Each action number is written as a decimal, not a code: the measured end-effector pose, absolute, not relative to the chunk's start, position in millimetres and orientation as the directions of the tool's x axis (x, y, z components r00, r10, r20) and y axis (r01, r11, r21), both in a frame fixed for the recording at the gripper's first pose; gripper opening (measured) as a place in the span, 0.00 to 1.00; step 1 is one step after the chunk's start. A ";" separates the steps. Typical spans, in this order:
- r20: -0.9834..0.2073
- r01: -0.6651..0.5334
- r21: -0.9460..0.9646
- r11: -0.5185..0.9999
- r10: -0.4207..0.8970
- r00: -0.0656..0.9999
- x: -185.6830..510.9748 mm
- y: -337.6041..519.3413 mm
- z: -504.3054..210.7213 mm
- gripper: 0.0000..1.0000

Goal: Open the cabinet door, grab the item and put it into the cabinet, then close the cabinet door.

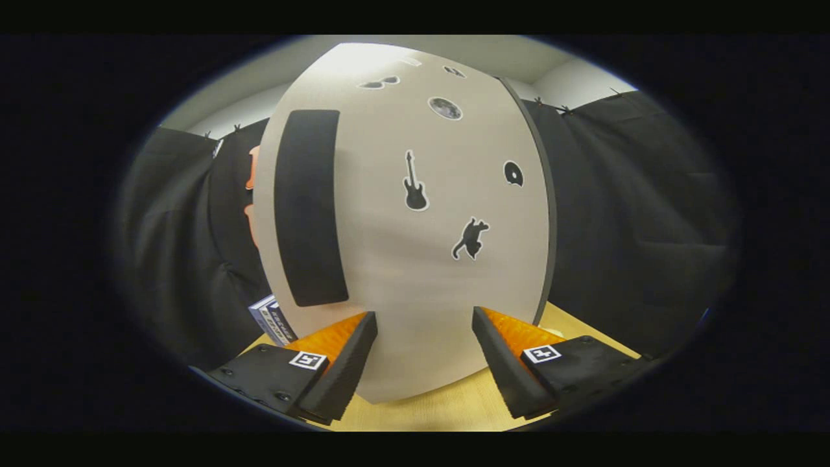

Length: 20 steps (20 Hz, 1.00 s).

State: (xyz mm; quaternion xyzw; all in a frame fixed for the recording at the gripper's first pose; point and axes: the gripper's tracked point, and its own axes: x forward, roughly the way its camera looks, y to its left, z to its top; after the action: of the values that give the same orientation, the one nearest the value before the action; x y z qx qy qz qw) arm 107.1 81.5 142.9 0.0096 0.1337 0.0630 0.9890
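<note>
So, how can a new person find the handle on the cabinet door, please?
Start at the big beige cabinet door that stands on the wooden table, just ahead of the open gripper. The handle is the tall black strip near the door's left edge. The small stickers beside it are pictures; it is plain and far larger.

Rides on the gripper (425, 331), low over the wooden tabletop (447, 408), facing straight ahead at the cabinet door (415, 259) from very near. Fingers (343, 340) spread wide at 6 o'clock, door rising toward 12, black handle strip (308, 207) at 10.
</note>
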 end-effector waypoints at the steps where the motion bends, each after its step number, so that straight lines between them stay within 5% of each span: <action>1: -0.266 -0.116 0.031 0.993 0.120 0.956 105.1 79.0 143.0 0.95; 20: -0.175 0.007 -0.048 0.999 -0.015 0.985 31.9 -52.3 269.3 0.97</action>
State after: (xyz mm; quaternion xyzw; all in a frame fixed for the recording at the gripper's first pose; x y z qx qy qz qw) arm 31.9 -52.3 269.3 -0.0239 0.0878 -0.0054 0.9958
